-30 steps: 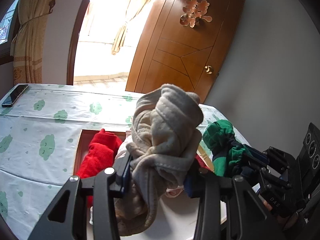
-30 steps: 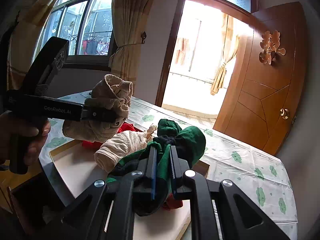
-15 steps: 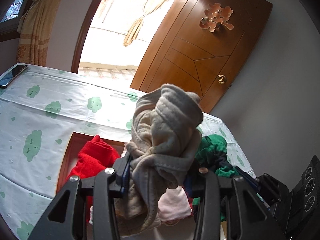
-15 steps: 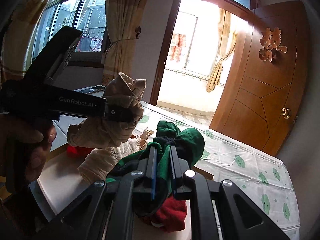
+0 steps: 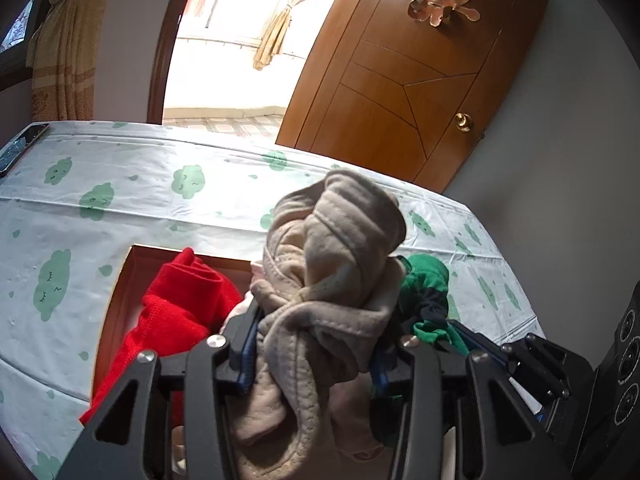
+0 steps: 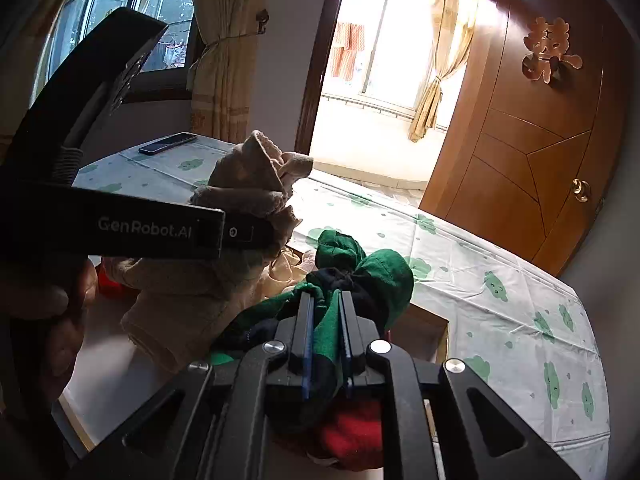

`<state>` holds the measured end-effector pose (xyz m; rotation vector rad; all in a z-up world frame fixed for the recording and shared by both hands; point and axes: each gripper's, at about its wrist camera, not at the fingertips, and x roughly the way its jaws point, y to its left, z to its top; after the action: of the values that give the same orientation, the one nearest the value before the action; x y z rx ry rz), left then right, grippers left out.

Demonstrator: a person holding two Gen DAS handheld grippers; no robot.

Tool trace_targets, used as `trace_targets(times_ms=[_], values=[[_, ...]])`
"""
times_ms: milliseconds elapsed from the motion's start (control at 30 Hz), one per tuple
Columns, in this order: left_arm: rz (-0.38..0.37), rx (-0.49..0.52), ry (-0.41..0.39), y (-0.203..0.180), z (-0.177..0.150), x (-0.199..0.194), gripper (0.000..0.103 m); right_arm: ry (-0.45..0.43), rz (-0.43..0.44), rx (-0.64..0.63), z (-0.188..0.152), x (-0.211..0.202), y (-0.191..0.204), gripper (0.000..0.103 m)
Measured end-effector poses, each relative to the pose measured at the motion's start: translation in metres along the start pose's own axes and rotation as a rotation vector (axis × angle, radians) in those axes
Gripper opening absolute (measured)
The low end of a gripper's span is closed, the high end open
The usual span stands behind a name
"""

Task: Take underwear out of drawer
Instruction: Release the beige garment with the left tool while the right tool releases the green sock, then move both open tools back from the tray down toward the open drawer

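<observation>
Both tools have sunk a little toward the drawer since a second ago, each carrying its bundle along. On the left tool (image 5: pixel 316 354) the jaws have just been opening slightly, yet the beige underwear (image 5: pixel 332 276) sits bunched between the fingers, which press on it from both sides. Right tool (image 6: pixel 326 336) has its jaws drawn narrow, pinching a green and dark underwear (image 6: pixel 360 280). Below them lies the wooden drawer (image 5: pixel 116 304), set in a bed covered by a sheet (image 5: pixel 120 200) printed with green clouds. Inside the drawer lies a red garment (image 5: pixel 176 312), with a pale piece partly hidden behind the beige bundle. A phone (image 6: pixel 168 143) rests on the sheet, well apart from the drawer.
</observation>
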<state>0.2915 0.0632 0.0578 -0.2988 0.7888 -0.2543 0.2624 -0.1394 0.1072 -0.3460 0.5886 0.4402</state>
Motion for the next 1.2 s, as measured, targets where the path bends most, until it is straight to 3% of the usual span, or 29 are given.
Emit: trace_targets(times_ms=[167,333,400,467,567,700,800,1200], values=[[0.032,0.052,0.008,-0.01,-0.002,0.003,0.053,0.061,0.024,0.014,-0.009,0.011,0.005,0.014],[0.011,0.045,-0.004,-0.007,-0.005,0.0,0.068,0.042,0.025,0.019,-0.01,0.003,0.004,0.016],[-0.008,0.035,-0.016,-0.005,-0.006,-0.003,0.075,0.031,0.03,0.022,-0.011,-0.001,0.003,0.021],[-0.017,0.017,-0.025,-0.003,-0.007,-0.007,0.079,0.023,0.029,0.03,-0.013,-0.004,0.002,0.042],[-0.034,-0.01,-0.046,0.001,-0.007,-0.013,0.086,0.008,0.023,0.031,-0.017,-0.01,0.002,0.054],[-0.048,-0.008,-0.062,0.001,-0.009,-0.021,0.086,0.003,0.016,0.05,-0.021,-0.015,-0.002,0.056],[-0.063,-0.018,-0.071,0.003,-0.011,-0.026,0.086,-0.013,0.017,0.069,-0.021,-0.02,-0.005,0.067],[-0.119,0.081,-0.11,0.009,-0.04,-0.073,0.087,-0.076,0.064,0.074,-0.047,-0.075,-0.008,0.069]])
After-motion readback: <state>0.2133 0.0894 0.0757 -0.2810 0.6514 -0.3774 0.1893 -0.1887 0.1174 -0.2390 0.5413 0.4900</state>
